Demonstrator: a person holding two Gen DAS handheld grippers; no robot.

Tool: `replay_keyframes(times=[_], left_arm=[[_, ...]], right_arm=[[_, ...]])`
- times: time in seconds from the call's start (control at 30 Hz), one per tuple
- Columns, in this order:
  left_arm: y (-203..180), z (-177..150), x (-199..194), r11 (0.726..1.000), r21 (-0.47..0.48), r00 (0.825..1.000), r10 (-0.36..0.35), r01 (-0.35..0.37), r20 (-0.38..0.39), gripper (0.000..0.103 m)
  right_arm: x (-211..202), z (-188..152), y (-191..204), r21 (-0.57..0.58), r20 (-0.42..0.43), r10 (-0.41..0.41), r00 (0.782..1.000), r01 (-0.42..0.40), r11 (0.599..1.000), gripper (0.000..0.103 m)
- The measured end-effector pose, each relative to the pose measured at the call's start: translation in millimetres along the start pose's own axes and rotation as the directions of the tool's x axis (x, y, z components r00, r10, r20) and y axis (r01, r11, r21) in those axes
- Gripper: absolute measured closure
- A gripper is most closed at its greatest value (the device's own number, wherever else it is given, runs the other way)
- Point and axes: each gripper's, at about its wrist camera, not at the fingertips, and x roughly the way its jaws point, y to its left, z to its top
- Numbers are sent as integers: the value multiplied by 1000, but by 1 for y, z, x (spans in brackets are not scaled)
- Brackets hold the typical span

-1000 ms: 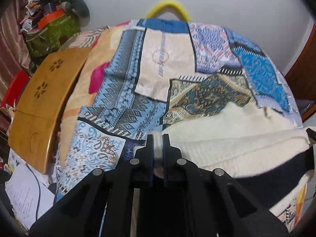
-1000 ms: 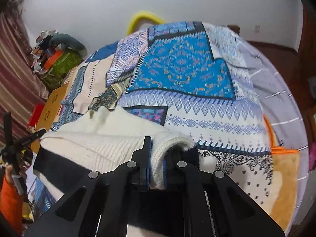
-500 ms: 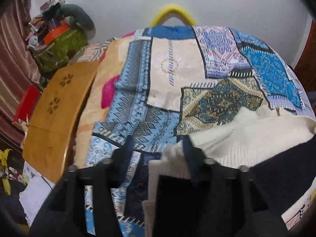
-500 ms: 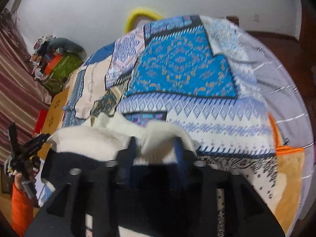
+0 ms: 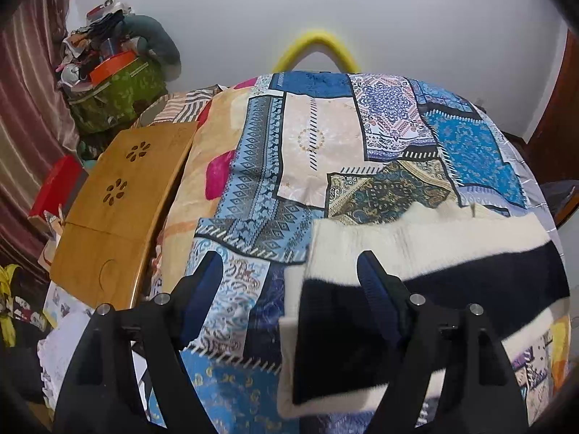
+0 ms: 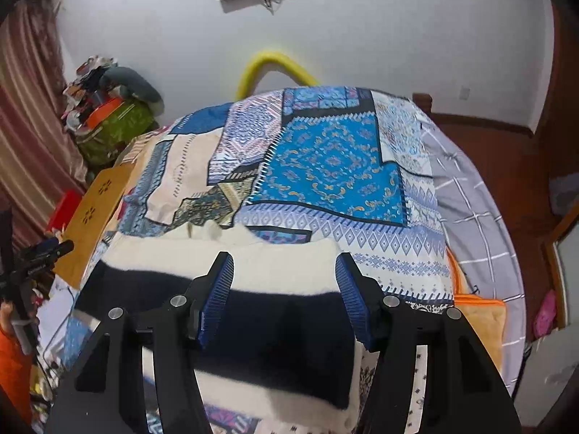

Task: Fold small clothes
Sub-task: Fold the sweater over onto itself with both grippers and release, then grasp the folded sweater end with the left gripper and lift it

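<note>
A cream knit sweater (image 5: pixel 427 242) with a wide black band lies folded on the patchwork bedspread (image 5: pixel 325 144), near the bed's front edge. My left gripper (image 5: pixel 289 267) is open and empty above the sweater's left end. In the right wrist view the sweater (image 6: pixel 282 264) lies under my right gripper (image 6: pixel 284 267), which is open and empty above its right end. The left gripper (image 6: pixel 36 256) also shows at the far left of that view.
A wooden lap table (image 5: pixel 119 202) leans at the bed's left side. A green bag (image 5: pixel 115 90) piled with clutter stands in the back left corner. A yellow hoop (image 5: pixel 318 47) stands behind the bed. A grey checked sheet (image 6: pixel 470 217) covers the bed's right side.
Both grippers were shut on the sweater's folded edge one second ago. They have opened, let it go onto the bed, and lifted up and back.
</note>
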Motion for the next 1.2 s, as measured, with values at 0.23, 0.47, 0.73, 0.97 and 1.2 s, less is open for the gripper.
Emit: replay_keyframes(times=[0.23, 0.47, 0.73, 0.97, 1.2], left_arm=[[2, -26, -29, 999, -11, 999, -40, 40, 8, 26], [13, -57, -40, 992, -86, 996, -92, 90, -20, 21], [30, -98, -12, 954, -266, 969, -187, 139, -162, 20], [30, -119, 8, 916, -357, 940, -270, 184, -207, 20], [13, -121, 16, 886, -376, 904, -368, 271, -216, 20]], right_arm=[[-19, -12, 39, -86, 24, -17, 1000, 19, 996, 37], [-27, -28, 75, -166, 35, -33, 999, 38, 985, 24], [-9, -45, 107, -222, -29, -43, 999, 36, 974, 21], [25, -62, 134, -280, -89, -59, 994, 32, 959, 21], [60, -75, 145, -299, -132, -68, 989, 26, 954, 21]])
